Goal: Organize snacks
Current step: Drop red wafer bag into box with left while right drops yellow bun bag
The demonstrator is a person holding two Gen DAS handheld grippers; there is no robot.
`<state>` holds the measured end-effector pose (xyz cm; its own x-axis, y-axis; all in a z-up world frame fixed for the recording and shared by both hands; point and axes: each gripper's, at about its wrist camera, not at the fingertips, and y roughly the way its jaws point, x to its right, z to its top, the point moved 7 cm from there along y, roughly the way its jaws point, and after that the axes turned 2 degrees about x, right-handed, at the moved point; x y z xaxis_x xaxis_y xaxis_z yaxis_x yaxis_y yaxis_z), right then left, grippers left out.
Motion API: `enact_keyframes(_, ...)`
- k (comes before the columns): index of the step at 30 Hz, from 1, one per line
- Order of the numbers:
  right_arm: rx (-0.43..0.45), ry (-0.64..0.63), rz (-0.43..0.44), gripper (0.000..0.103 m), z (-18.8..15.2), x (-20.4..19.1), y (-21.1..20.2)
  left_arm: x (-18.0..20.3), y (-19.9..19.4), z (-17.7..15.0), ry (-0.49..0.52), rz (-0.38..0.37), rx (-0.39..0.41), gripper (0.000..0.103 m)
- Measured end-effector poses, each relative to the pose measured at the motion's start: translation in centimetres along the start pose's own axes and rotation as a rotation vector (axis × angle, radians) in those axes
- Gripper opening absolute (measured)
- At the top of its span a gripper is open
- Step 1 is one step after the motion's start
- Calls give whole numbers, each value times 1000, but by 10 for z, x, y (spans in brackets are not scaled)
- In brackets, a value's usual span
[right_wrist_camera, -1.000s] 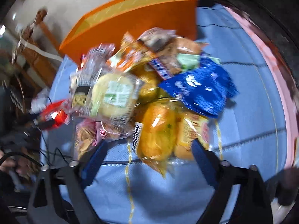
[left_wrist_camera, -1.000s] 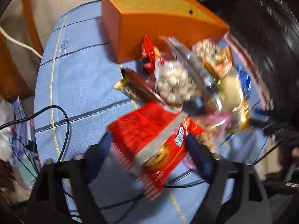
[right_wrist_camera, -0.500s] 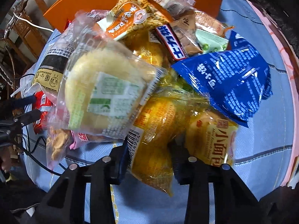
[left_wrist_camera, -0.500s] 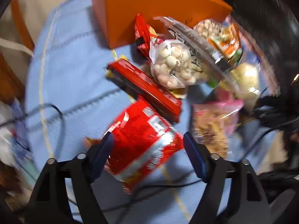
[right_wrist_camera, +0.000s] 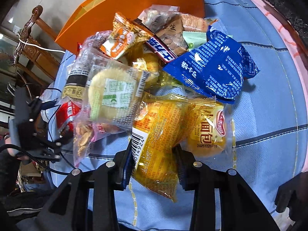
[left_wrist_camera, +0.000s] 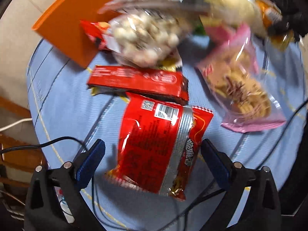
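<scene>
Blue striped tablecloth (right_wrist_camera: 269, 115), carved wooden furniture (right_wrist_camera: 36, 44)

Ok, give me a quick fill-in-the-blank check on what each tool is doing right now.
1. The right tool is shut on the ____ packet.
2. The left tool, jaws just opened wide, straddles the ____ packet without pressing it.
3. Behind the snack pile stands an ____ box.
4. The tablecloth is ____.

Missing words: yellow; red; orange; blue
</scene>
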<state>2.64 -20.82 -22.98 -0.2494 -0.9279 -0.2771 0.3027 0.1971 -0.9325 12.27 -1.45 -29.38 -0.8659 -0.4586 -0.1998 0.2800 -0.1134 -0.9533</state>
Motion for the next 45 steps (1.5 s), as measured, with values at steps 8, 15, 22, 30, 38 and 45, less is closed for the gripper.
enact_keyframes(8,25,-2,7,38,16,-12,-1,-21,-8,13,-234,-99,28,68)
enact_keyframes(15,113,-50,69,38,31,-19,-40,-51,-92,36,-544,-259,272,69)
enact_keyframes(22,214,-107,93,38,71,-37,-73,-84,-149,55,-685,-263,410,69)
enact_keyframes(30,357,-147,87,39,157,-54,-101,-132,-153,118,-882,-265,439,69)
enact_keyframes(38,392,-125,103,39,239,-54,-84,-168,-110,177,-984,-239,341,69)
enact_keyframes(45,339,-121,126,40,281,-54,-42,-192,-74,191,-1030,-223,281,70)
